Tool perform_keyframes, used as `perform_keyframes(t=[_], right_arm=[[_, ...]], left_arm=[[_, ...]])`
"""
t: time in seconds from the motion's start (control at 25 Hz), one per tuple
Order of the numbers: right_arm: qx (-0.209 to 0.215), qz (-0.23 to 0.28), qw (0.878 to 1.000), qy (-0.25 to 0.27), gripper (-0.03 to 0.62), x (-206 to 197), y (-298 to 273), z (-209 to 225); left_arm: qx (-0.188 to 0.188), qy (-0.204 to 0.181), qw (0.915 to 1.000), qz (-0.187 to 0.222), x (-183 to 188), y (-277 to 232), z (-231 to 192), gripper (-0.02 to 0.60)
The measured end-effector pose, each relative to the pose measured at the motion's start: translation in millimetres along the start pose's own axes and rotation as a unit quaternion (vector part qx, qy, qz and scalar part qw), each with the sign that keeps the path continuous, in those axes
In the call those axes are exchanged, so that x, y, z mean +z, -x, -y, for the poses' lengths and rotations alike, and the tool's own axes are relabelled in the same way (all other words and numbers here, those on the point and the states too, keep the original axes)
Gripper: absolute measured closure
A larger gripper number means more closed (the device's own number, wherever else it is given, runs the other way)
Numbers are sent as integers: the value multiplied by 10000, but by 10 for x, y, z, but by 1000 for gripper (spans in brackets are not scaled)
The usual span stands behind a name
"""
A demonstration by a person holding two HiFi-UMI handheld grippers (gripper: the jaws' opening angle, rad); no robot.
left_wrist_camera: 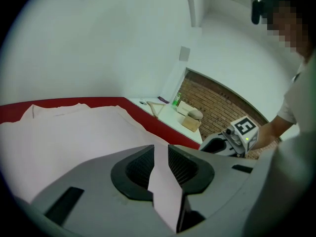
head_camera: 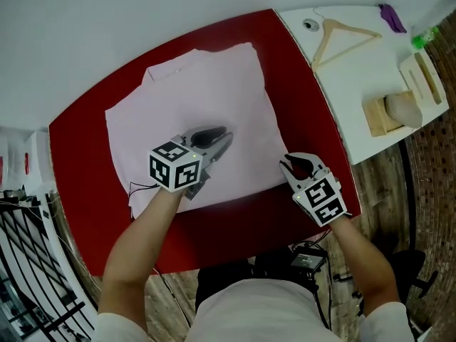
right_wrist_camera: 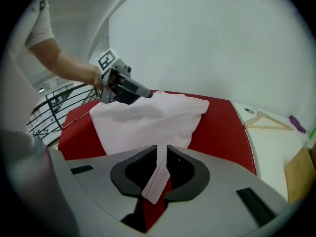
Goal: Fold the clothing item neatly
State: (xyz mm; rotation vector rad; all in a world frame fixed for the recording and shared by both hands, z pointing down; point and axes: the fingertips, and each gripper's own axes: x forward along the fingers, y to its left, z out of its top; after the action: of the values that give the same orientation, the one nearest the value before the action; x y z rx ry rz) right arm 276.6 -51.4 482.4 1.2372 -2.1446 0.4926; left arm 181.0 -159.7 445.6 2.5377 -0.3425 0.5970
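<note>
A pale pink garment [head_camera: 192, 95] lies spread on the red table [head_camera: 85, 141]. My left gripper [head_camera: 219, 137] hovers over the middle of the cloth. In the left gripper view a strip of the pink fabric [left_wrist_camera: 163, 186] runs between its jaws, which are shut on it. My right gripper [head_camera: 290, 165] sits at the garment's near right corner. In the right gripper view the hemmed edge [right_wrist_camera: 157, 179] is pinched between its jaws and the cloth stretches away toward the left gripper [right_wrist_camera: 140, 93]. The right gripper [left_wrist_camera: 222, 142] also shows at the right of the left gripper view.
A white side table [head_camera: 356, 112] stands to the right, carrying a wooden hanger [head_camera: 342, 35], a wooden block with a rounded beige object [head_camera: 395, 111], a purple item [head_camera: 392, 16] and a green one [head_camera: 425, 38]. A black metal railing [head_camera: 28, 262] stands at the left.
</note>
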Motion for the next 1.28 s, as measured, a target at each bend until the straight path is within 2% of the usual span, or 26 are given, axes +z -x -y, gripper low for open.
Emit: perform_keyframes(t=[0.08, 0.32, 0.64, 0.8, 0.96, 1.12, 1.28], right_arm=[[113, -89, 9998, 134, 548, -89, -11, -95], [263, -474, 9984, 183, 560, -399, -113, -210], [273, -779, 9966, 80, 569, -563, -168, -231], [303, -843, 9960, 15, 574, -624, -158, -249], [391, -833, 9956, -164, 579, -665, -107, -264], [394, -1048, 9935, -194, 580, -709, -83, -277], [401, -1205, 9918, -142, 580, -738, -75, -274]], left_arm=[[12, -22, 10000, -63, 68, -170, -9, 492], [170, -134, 9986, -478, 182, -712, -114, 526], [504, -267, 9904, -1260, 128, -1193, -397, 566], [619, -85, 9848, -1618, 23, -1308, -488, 568], [666, 53, 9826, -1731, -59, -1351, -557, 567], [670, 95, 9813, -1804, -74, -1383, -579, 566], [675, 151, 9836, -1669, -37, -1369, -563, 566]])
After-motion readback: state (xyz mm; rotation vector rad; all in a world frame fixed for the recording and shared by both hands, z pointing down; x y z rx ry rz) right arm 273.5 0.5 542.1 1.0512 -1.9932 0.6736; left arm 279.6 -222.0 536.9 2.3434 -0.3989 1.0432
